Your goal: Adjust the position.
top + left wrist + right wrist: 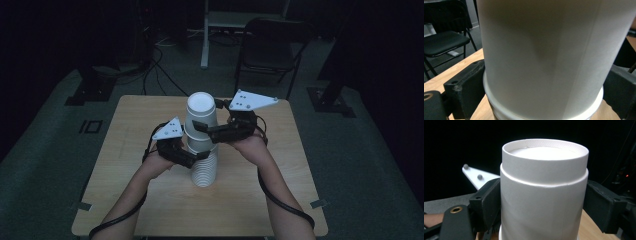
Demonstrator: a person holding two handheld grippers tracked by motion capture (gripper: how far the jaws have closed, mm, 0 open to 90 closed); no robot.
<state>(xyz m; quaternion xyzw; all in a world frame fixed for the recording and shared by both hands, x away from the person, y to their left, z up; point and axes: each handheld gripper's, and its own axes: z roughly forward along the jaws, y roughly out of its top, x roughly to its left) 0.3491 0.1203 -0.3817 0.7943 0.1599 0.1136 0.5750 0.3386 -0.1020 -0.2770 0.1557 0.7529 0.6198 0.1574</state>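
1. Where the wooden table (150,205) meets the middle of the high view, a stack of upturned white paper cups (203,167) stands on its rims, its ribbed lower part near the table's centre.
2. The top cup (200,116) sits bottom-up over the stack, raised above the cups beneath it and leaning slightly toward the left.
3. The left gripper (196,156) comes in from the left and pinches the stack below the top cup; in the left gripper view its black jaws press on both sides of a cup wall (544,62), with a rolled rim (584,113) showing just beneath.
4. The right gripper (209,131) comes in from the right, higher up, and clamps the top cup; in the right gripper view both jaws touch the cup's sides (541,202) below its recessed base.
5. Each hand holds its gripper close to the stack, with cables trailing back along the forearms.
6. A dark folding chair (272,45) stands beyond the table's far edge.
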